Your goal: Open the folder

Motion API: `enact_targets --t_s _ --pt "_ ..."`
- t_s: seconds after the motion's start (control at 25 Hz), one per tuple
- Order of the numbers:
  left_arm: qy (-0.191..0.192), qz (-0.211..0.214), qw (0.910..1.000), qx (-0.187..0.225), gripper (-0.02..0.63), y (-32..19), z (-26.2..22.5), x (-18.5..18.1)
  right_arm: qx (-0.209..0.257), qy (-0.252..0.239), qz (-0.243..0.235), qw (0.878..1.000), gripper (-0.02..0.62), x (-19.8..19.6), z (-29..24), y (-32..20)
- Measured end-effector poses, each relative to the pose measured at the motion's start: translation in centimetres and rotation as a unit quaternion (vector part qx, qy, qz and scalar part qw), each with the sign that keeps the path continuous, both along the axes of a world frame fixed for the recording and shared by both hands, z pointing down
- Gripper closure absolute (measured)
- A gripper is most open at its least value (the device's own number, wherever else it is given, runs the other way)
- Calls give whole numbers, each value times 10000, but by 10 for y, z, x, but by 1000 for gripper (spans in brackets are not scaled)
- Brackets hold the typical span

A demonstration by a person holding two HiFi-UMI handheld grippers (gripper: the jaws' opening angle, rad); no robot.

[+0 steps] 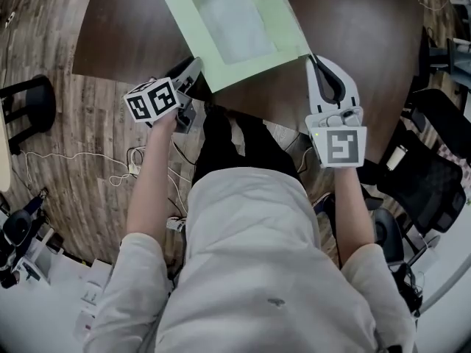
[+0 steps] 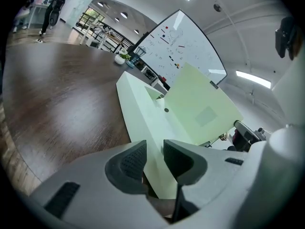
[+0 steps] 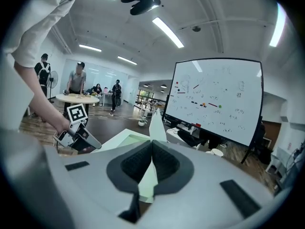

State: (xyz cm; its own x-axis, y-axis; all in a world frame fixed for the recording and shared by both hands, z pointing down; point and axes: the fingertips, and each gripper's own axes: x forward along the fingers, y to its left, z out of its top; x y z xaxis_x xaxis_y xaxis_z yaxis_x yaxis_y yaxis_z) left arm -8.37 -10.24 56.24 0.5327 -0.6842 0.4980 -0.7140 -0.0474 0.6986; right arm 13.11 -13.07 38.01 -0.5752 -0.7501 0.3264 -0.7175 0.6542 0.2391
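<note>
Pale green plastic makes up the folder (image 1: 228,68), which lies on the dark brown wooden table (image 1: 368,43) at the top centre of the head view, a whitish pocket showing on its inner face

We hold the left gripper (image 1: 193,70) at the folder's lower left corner, close to the table's edge. In the left gripper view the folder's base runs up from between its jaws; they stand a little apart and are clamped on that corner, with pale green filling the gap from pad to pad

We hold the right gripper (image 1: 313,59) at the folder's lower right corner. Its jaws are together on the thin edge of the cover (image 3: 156,123), which pokes up between the pads as a narrow pale sliver in the middle of the right gripper view. The cover is lifted off the base; in the left gripper view it stands at centre right as a tilted sheet above the base, and from the head view we see it as a narrow strip along the folder's right side

Behind the folder, a whiteboard (image 3: 217,97) with scattered marks fills the right of the right gripper view, and people (image 3: 76,82) stand at a round table at the far left
</note>
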Motion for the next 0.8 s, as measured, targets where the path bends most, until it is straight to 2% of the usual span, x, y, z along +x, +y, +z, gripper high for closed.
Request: enact_targets --t_s 0.44,0.8 --pt "-479 -604 9970 -79 503 3 3 -3 -91 -372 250 9990 589 48 8 -20" --pt "-857 -869 9925 -69 503 5 4 -5 -229 -486 732 9959 589 92 22 -40"
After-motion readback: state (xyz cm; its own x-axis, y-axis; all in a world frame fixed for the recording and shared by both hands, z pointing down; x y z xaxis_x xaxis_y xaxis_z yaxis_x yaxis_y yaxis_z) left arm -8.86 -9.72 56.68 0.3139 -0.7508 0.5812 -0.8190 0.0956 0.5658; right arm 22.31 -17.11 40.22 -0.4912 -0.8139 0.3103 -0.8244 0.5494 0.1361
